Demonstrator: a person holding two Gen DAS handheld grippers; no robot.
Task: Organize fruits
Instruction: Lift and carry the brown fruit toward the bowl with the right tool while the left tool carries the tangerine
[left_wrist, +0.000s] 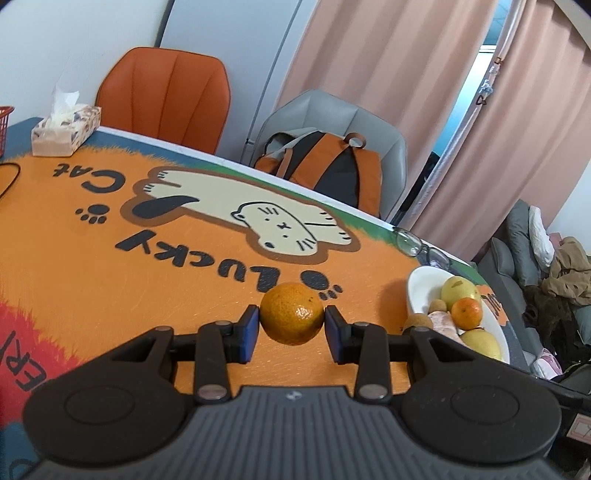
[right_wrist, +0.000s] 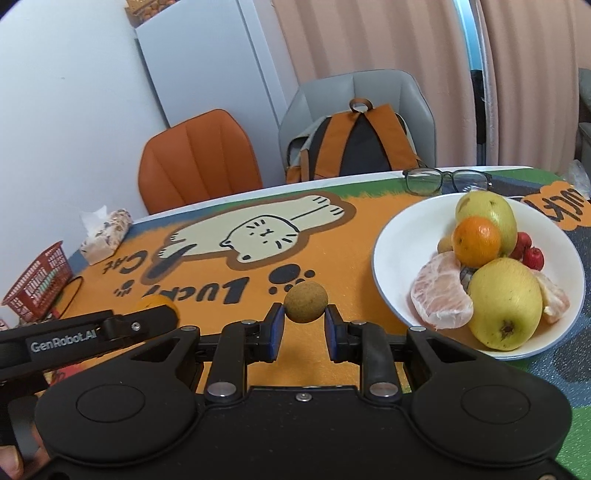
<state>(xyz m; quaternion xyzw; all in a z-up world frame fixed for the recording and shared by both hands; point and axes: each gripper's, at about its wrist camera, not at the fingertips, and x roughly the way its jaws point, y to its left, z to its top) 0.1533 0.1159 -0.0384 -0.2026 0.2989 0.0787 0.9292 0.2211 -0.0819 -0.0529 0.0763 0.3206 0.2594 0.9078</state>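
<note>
My left gripper (left_wrist: 291, 324) is shut on a mandarin orange (left_wrist: 291, 314), held above the orange cat-print table mat. My right gripper (right_wrist: 304, 317) is shut on a small round brown longan (right_wrist: 306, 302), also lifted off the mat. A white bowl (right_wrist: 391, 236) stands to the right and holds yellow-green pears, an orange (right_wrist: 476, 242), peeled pomelo segments (right_wrist: 441, 295) and small red fruits. In the left wrist view the same bowl (left_wrist: 421, 284) sits at the right table edge. The left gripper (right_wrist: 110, 326) shows at the left of the right wrist view, with the mandarin (right_wrist: 157, 302) partly hidden behind it.
Eyeglasses (right_wrist: 447, 180) lie behind the bowl near the far table edge. A tissue box (left_wrist: 66, 127) and a red basket (right_wrist: 38, 280) stand at the far left. An orange chair (left_wrist: 166, 96) and a grey chair with a backpack (left_wrist: 325, 166) are beyond the table.
</note>
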